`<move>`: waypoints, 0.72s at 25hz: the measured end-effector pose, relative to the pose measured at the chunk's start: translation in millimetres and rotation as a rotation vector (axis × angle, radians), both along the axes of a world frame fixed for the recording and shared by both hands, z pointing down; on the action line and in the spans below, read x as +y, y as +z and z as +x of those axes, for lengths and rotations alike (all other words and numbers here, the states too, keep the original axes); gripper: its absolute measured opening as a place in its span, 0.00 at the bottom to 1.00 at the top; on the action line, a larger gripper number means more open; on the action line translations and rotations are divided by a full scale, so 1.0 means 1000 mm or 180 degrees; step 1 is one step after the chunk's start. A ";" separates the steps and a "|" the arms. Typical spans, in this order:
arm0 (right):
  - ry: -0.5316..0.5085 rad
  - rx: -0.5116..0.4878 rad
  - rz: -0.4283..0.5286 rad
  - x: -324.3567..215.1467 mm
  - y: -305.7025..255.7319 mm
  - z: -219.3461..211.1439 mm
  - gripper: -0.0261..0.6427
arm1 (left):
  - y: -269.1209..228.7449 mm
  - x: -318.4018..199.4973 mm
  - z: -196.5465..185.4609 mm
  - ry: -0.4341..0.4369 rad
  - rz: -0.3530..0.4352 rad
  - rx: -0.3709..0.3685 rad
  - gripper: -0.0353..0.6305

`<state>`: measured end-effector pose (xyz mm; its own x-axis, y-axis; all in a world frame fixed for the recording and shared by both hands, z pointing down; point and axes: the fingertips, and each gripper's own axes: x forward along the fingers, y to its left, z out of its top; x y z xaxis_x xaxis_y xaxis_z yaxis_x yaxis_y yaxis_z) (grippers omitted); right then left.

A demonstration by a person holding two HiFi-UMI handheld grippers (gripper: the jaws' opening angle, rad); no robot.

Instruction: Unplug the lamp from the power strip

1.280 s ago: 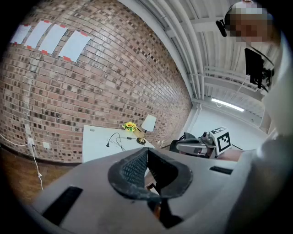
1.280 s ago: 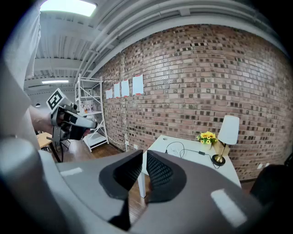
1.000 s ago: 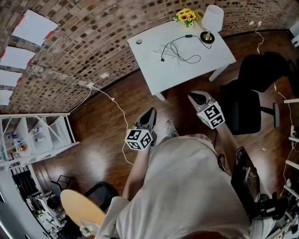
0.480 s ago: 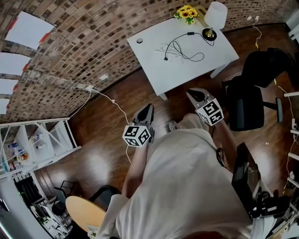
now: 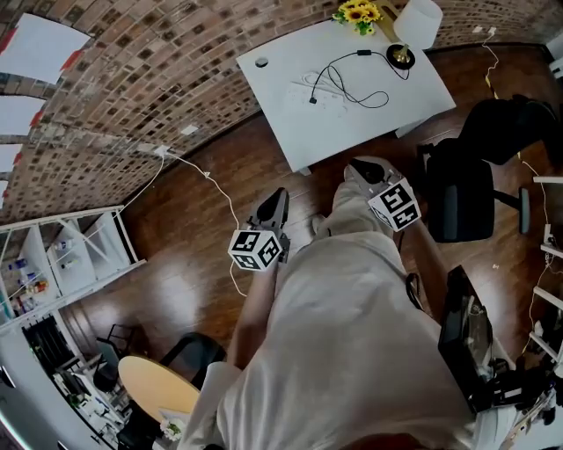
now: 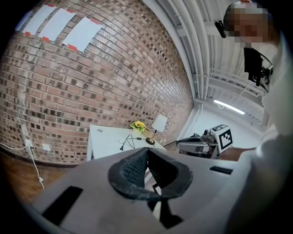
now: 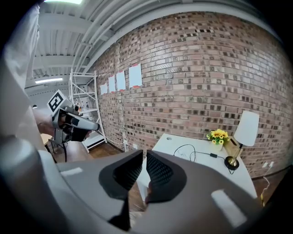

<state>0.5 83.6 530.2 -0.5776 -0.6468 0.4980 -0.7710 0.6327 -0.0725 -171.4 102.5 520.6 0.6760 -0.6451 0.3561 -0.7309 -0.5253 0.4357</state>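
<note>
A white-shaded lamp (image 5: 420, 19) with a dark round base (image 5: 401, 56) stands at the far right corner of a white table (image 5: 290, 114). Its black cord (image 5: 352, 83) loops across the tabletop among thin white cables (image 5: 310, 86). I cannot make out a power strip. Both grippers hover over the wooden floor, short of the table. My left gripper (image 5: 273, 211) is shut and empty, its pads together in the left gripper view (image 6: 146, 153). My right gripper (image 5: 365, 169) is shut and empty too (image 7: 144, 155). In the right gripper view the lamp (image 7: 246, 130) and cord (image 7: 192, 151) lie well ahead.
Yellow flowers (image 5: 358, 13) sit beside the lamp. A black office chair (image 5: 466, 189) stands right of the table. A white cable (image 5: 207, 176) runs over the floor from the brick wall. A white shelf (image 5: 70, 255) and a round wooden seat (image 5: 158, 391) are at the left.
The person has stepped toward the table, carrying both grippers forward and slightly lower. Both stay shut and empty.
</note>
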 end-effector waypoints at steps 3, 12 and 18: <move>-0.0102 -0.0034 -0.0079 -0.018 0.010 -0.003 0.08 | 0.013 -0.013 -0.002 -0.0115 -0.0119 -0.0040 0.06; -0.0434 -0.0044 -0.0181 -0.113 0.022 0.014 0.08 | 0.017 -0.094 0.039 -0.0315 -0.0175 -0.0179 0.06; -0.0646 0.0077 -0.0222 -0.179 0.034 0.035 0.08 | 0.019 -0.142 0.063 -0.0369 -0.0218 -0.0369 0.06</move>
<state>35.4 -95.7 564.3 -0.6798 -0.4820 0.5528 -0.6304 0.7692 -0.1045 -108.0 -39.1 539.3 0.5505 -0.6879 0.4730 -0.8322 -0.4067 0.3770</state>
